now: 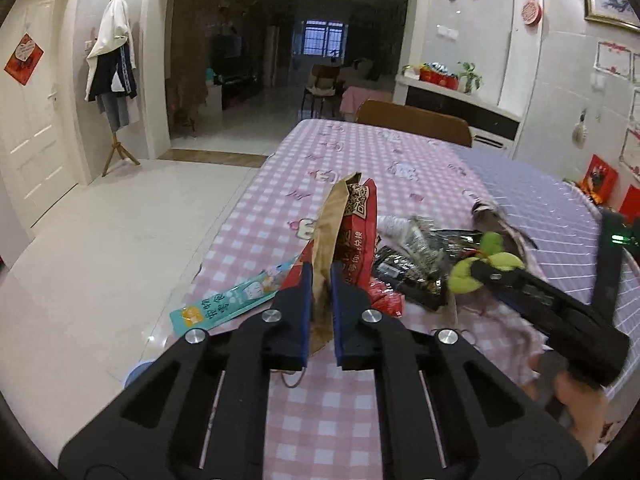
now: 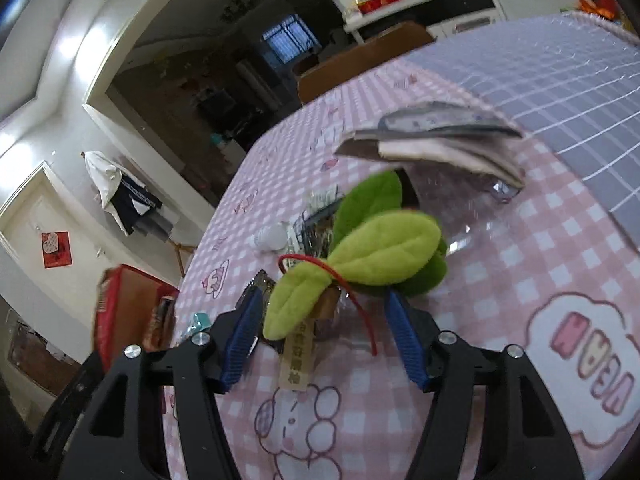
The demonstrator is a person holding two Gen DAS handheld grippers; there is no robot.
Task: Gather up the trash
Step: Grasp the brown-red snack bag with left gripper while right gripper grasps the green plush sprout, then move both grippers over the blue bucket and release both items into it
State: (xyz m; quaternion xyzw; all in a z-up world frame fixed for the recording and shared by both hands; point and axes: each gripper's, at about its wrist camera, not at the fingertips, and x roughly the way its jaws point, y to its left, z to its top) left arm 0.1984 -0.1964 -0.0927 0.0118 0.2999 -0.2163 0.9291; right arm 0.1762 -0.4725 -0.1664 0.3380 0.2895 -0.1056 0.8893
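wrappers [image 1: 416,256] crowd table edge, far tablecloth [image 1: 400,152] bare (chair [image 1: 416,122] behind)

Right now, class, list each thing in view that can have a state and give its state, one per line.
Left gripper: shut on the red bag.
Red bag: torn open, held upright.
Right gripper: open around the green leaves, not gripping.
Green leaves: lying on the table.
Teal wrapper: flat at table edge.

The lower end of the red and brown wrapper [image 1: 344,240] is hidden between the left gripper's [image 1: 320,280] pads. Far on the table, the grey-pink folded thing [image 2: 436,140] is motion-blurred and unidentifiable. The right gripper [image 1: 480,268] is smeared in the left view.
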